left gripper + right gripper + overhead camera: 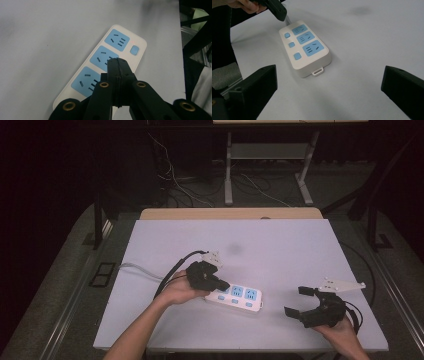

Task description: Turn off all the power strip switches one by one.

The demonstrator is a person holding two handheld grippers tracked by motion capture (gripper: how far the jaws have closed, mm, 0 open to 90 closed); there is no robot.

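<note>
A white power strip (pixel 241 298) with three blue sockets and three blue buttons lies flat on the white table (pixel 280 250), front of centre. My left gripper (pixel 224 285) is shut with nothing between its jaws, and it hovers over the strip's left end. In the left gripper view the closed jaws (pixel 117 62) point down over the power strip (pixel 116 40); I cannot tell whether they touch it. My right gripper (pixel 296 301) is open and empty near the front right, apart from the strip. Its view shows the power strip (pixel 305 50) ahead between its spread jaws (pixel 329 75), with the left gripper (pixel 278 10) at the strip's far end.
The strip's grey cable (pixel 137 269) runs off the table's left edge. A wooden board (pixel 230 213) borders the far edge. Beyond it, table legs (pixel 228 175) and loose cables stand on the dark floor. Bare table surface spreads behind and right of the strip.
</note>
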